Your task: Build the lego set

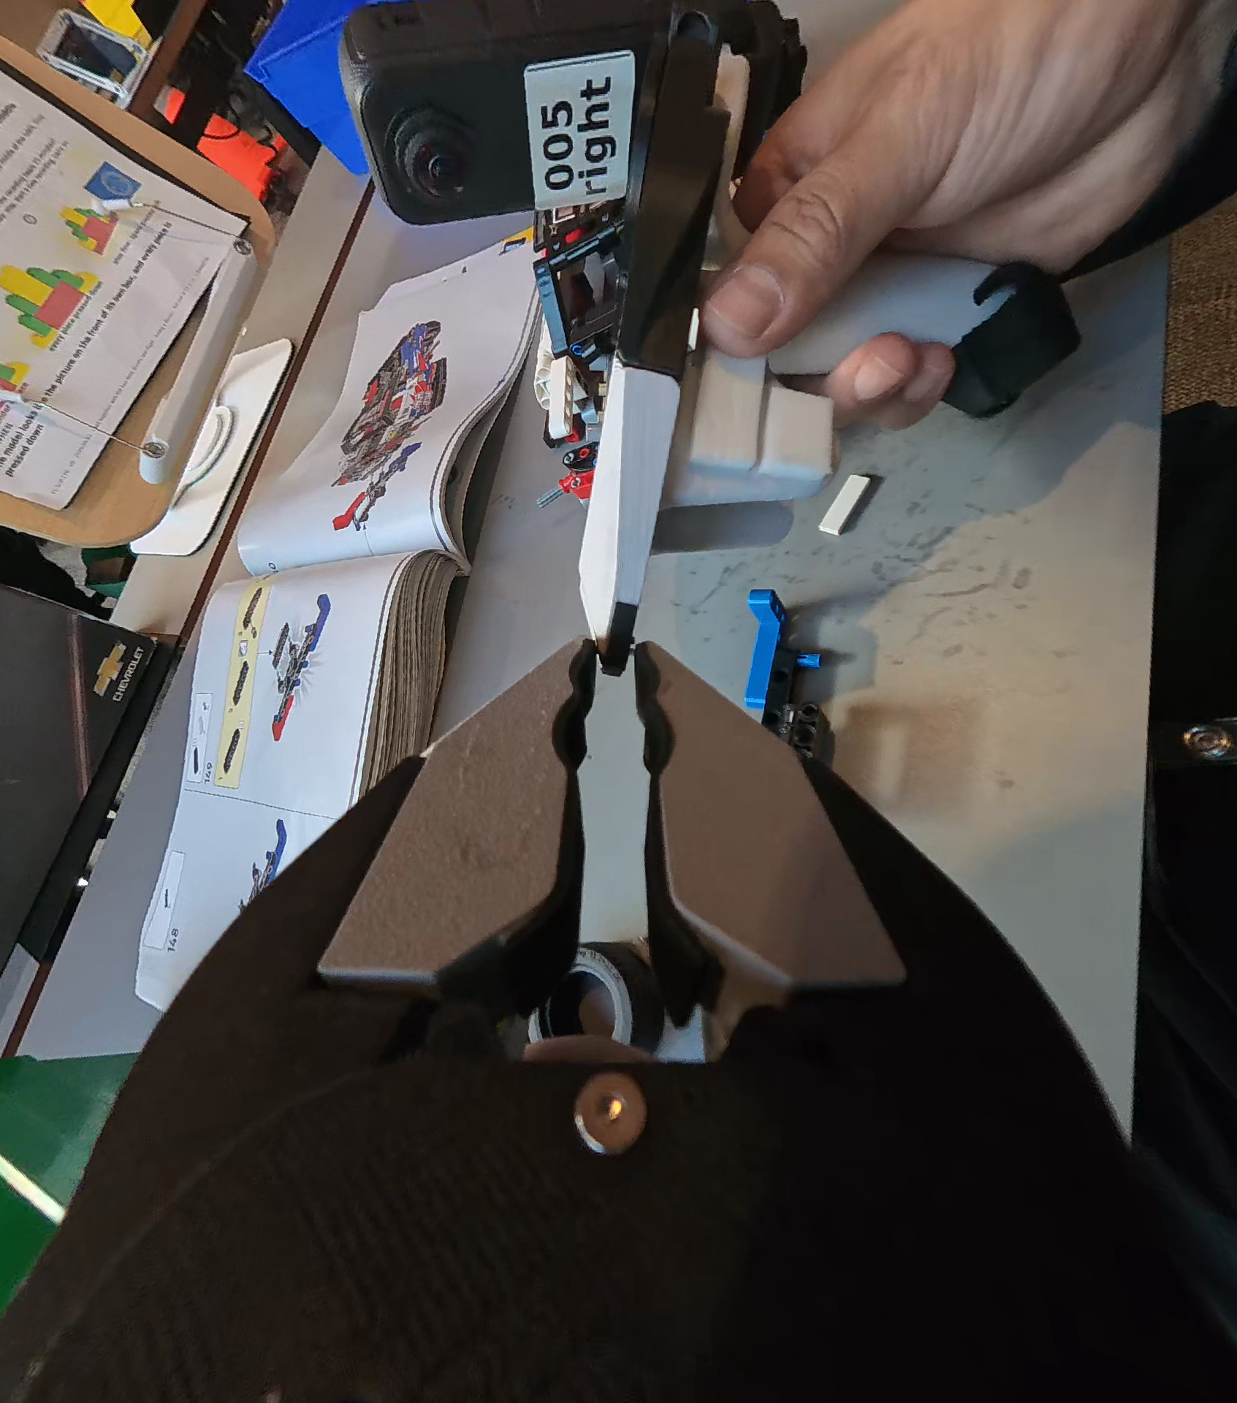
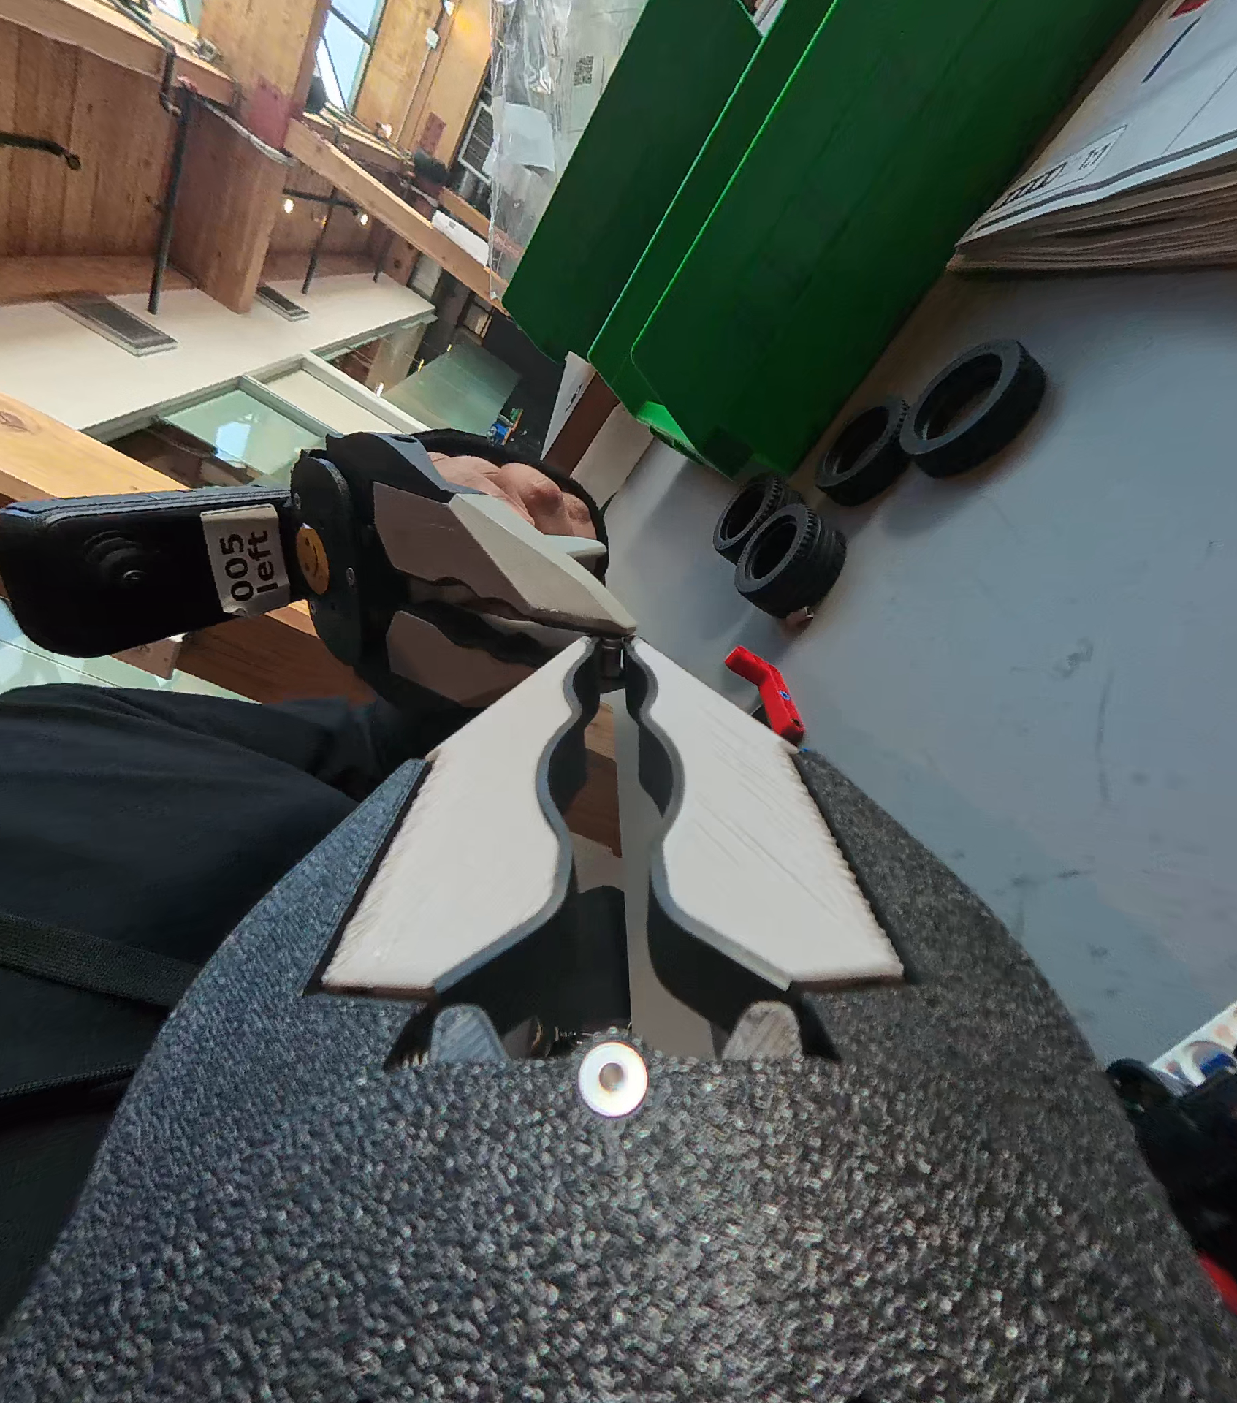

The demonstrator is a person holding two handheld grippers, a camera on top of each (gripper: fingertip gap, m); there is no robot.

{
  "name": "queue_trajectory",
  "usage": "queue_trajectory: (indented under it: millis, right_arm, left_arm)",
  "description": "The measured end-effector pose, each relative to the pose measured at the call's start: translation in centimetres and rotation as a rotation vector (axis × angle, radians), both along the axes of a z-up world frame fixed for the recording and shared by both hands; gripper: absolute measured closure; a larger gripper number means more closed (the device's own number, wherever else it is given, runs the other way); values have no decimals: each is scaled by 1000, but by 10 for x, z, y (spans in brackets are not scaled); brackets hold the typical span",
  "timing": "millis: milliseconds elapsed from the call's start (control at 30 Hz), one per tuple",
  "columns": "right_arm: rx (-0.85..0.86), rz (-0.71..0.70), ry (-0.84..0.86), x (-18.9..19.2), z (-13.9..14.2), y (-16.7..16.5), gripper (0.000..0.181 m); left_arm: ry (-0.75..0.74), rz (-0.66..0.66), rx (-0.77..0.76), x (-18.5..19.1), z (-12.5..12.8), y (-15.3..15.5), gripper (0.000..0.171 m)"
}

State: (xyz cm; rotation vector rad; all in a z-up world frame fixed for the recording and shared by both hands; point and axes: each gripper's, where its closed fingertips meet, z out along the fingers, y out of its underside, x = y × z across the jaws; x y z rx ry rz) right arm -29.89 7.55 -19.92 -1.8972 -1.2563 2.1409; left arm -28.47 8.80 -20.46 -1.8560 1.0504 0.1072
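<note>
The left hand-held gripper [image 1: 611, 659] and the right hand-held gripper [image 2: 606, 659] meet tip to tip, both closed narrow on one small black piece [image 2: 609, 662]. Each carries a white label [image 1: 579, 129]. An open instruction book [image 1: 342, 577] lies on the desk [image 1: 941, 759], left of them.

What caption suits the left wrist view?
Left gripper and right gripper meet tip to tip over a small dark piece, above the open instruction booklet.

Bright daylight, soft shadows on table [image 1: 979, 607], fisheye warp at edges.
</note>
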Motion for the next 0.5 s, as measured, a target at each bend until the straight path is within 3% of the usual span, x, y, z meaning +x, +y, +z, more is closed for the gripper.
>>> queue_trajectory:
  millis: [333,400,500]
  right_arm:
    - [-69,-1,25,0,7,0,177]
    - [-109,-15,58,0,14,4,176]
    - [-202,-39,166,4,36,11,177]
  left_arm:
    - [-43,14,2,-3,5,-1,164]
    - [-67,67,-5,-11,6,0,152]
    - [-205,245,-84,-27,4,-2,150]
